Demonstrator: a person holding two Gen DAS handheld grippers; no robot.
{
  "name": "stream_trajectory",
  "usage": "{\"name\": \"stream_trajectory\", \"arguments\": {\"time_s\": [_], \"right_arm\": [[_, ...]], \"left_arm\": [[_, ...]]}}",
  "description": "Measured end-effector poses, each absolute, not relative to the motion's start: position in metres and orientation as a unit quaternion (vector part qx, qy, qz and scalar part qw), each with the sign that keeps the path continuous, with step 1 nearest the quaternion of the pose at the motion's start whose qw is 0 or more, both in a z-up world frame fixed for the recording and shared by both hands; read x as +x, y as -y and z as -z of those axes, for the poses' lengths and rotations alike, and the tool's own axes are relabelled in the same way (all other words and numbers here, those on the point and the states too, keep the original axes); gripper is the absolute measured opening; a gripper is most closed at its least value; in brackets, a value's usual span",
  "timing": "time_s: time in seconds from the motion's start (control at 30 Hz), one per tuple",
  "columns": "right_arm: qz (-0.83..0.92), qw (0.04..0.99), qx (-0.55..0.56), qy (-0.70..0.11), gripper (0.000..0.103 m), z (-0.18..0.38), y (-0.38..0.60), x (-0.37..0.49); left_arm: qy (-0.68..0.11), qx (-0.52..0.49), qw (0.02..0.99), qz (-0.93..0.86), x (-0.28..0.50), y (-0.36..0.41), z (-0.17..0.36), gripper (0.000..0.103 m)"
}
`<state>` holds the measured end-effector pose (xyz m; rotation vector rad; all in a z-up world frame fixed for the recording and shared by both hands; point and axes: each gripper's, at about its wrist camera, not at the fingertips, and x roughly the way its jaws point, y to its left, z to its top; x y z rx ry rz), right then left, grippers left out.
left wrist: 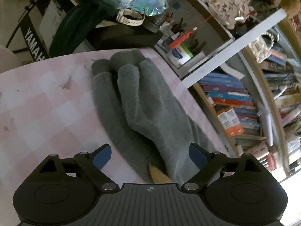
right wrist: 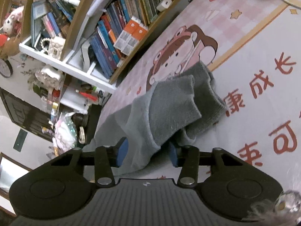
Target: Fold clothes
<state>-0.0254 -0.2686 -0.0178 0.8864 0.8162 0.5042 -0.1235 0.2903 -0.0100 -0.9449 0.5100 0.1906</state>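
Note:
A grey fleece garment (left wrist: 143, 101) lies folded into a long bundle on the pink checked table mat (left wrist: 47, 101). In the left wrist view my left gripper (left wrist: 149, 155) is open, its blue pads either side of the garment's near end, just above it. In the right wrist view the same garment (right wrist: 169, 109) shows its ribbed cuffs folded over the body. My right gripper (right wrist: 147, 154) is open, with the garment's light grey edge lying between its pads. Neither gripper holds the cloth.
A bookshelf full of books (left wrist: 235, 101) stands close along the table's edge and also shows in the right wrist view (right wrist: 116, 35). A cluttered black stand with bags (left wrist: 122, 18) is behind the table. The mat has a cartoon print and red characters (right wrist: 263, 86).

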Motion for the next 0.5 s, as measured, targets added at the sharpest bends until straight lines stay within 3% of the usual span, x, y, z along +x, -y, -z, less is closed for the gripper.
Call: {"name": "stream_trajectory", "arguments": {"time_s": [0.13,0.17,0.23,0.5], "right_arm": [[-0.226,0.793,0.419,-0.381,0.037,0.021,0.269,-0.019],[-0.224,0.793,0.419,-0.382,0.036,0.022,0.268,-0.017],[-0.222,0.794,0.418,-0.38,0.036,0.022,0.268,-0.016],[-0.213,0.801,0.415,-0.376,0.031,0.023,0.268,-0.013]], "left_arm": [[-0.201,-0.485,0.846,-0.092,-0.128,-0.303,0.009,0.087],[-0.201,-0.492,0.842,-0.09,-0.125,-0.304,0.01,0.079],[-0.204,-0.503,0.836,-0.084,-0.117,-0.307,0.013,0.072],[-0.232,-0.531,0.81,-0.092,-0.081,-0.306,0.033,0.068]]}}
